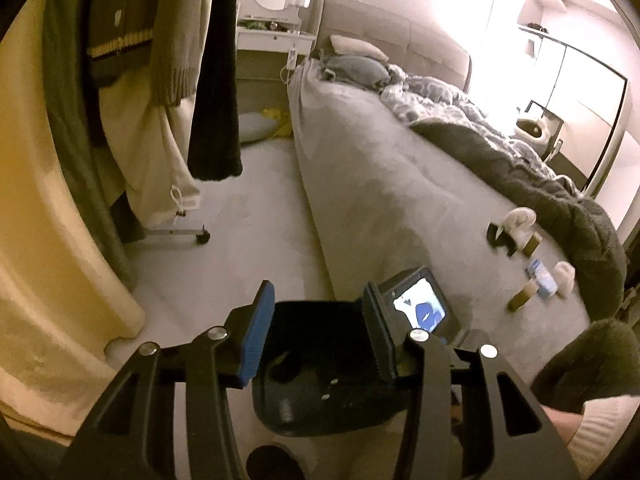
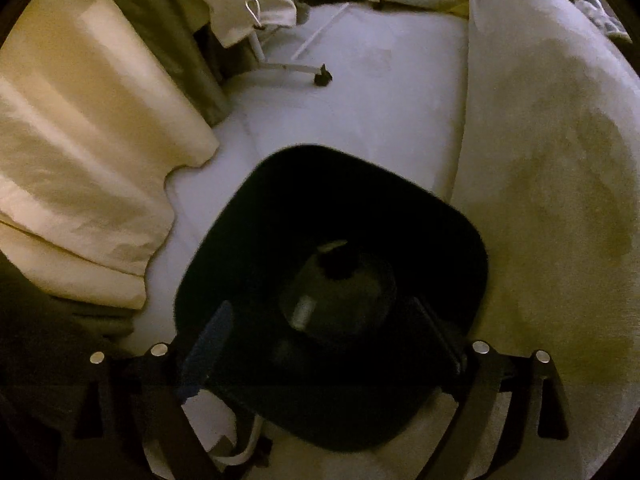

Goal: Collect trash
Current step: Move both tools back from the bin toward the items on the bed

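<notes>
Bedroom floor, pale carpet point(image 2: 360, 92), runs between a cream curtain point(image 2: 80, 140) on one side and the bed point(image 1: 400, 200) on the other; a dark bin point(image 2: 248, 216) stands on the carpet close against the bed's side, its mouth open upward.

Right gripper point(image 2: 326, 344) points steeply down over the bin; its jaws stand wide apart with no pad pressing on anything, and the bin's mouth fills the space between and beyond them. Deep in the bin lies a dark rounded lump point(image 2: 340, 264) with a pale fleck on top and a small cylinder point(image 2: 302, 312) beside it (too dim to name either); both sit well below the fingertips, roughly midway between them.

Left gripper point(image 1: 318, 320) is tilted down above the same bin point(image 1: 320, 360), jaws partly apart; the blue pads point(image 1: 258, 332) face each other with nothing between them; the bin's interior shows through the gap, below the tips. Just past its right finger a small screen point(image 1: 424, 304) shows, belonging to the other gripper.

On the bed, well apart from both grippers, trash lies scattered near a dark blanket point(image 1: 540, 184): a black clip-like piece point(image 1: 500, 236), white crumpled tissue point(image 1: 518, 220), two brown tubes point(image 1: 522, 298), a blue-and-white packet point(image 1: 540, 278). Clothes point(image 1: 168, 40) hang on a wheeled rack point(image 1: 180, 232) beyond the curtain.
</notes>
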The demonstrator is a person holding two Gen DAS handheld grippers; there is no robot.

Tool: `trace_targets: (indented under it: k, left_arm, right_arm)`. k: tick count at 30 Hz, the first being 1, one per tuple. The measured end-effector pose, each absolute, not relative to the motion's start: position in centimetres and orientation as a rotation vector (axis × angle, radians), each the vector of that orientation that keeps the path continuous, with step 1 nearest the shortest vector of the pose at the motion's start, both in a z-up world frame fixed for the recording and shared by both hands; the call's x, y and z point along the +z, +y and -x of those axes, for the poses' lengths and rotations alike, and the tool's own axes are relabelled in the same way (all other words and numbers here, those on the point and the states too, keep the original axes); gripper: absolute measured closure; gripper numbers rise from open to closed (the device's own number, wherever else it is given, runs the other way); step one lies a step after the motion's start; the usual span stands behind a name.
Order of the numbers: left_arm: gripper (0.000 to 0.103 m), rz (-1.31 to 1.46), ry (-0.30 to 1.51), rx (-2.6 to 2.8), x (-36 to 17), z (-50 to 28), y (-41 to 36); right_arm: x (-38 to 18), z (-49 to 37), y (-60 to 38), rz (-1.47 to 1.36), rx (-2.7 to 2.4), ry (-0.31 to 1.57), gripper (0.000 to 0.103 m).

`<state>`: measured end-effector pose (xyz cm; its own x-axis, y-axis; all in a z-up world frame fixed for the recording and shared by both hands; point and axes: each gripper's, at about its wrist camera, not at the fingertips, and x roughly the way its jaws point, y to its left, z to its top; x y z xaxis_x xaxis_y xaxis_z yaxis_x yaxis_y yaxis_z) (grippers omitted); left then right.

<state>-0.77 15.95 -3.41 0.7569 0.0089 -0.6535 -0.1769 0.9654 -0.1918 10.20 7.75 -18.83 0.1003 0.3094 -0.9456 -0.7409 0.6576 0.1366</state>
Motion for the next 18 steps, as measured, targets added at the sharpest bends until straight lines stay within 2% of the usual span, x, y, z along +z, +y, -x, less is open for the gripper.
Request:
trace_targets:
  k: [8, 18]
  left_arm:
    - [0.055, 0.293, 0.637, 0.101, -1.0, 0.6, 16.0]
    - [0.043, 0.267, 0.565, 0.087, 0.9, -0.4, 14.1]
  right_arm:
    - [-14.3, -9.5, 6.7, 0.421, 0.834, 1.113, 0.01]
    - [-7.6, -9.8, 2.2, 0.345, 0.824, 0.943, 0.01]
